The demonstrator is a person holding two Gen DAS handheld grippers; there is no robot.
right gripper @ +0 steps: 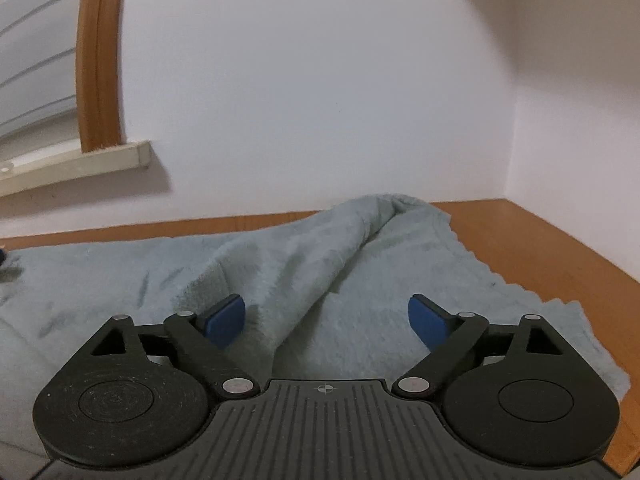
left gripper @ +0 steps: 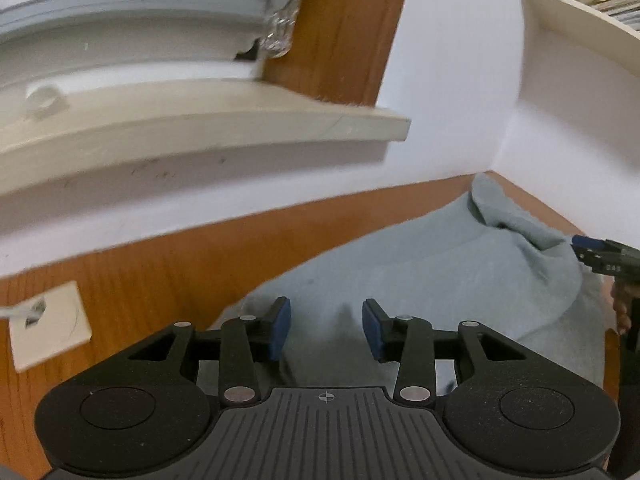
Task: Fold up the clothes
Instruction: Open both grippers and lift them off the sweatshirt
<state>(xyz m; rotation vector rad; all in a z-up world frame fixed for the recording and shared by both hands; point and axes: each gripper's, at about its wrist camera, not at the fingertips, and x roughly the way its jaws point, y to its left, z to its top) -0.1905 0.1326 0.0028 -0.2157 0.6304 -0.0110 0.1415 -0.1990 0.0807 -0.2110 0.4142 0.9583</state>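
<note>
A pale blue cloth (right gripper: pixel 352 264) lies spread on the wooden worktop (right gripper: pixel 532 236) against the white wall, one edge thrown over into a raised ridge that runs toward twelve o'clock in the right wrist view. Both grippers hang free of it, a sign that one fold has been laid and let go. The right gripper (right gripper: pixel 326 320) has its fingers wide apart over the ridge, gripping nothing. The left gripper (left gripper: pixel 326 330) has its fingers about half apart above the cloth's near edge, also empty. The next move probably calls for flattening the ridge, then pinching a fresh edge or corner.
</note>
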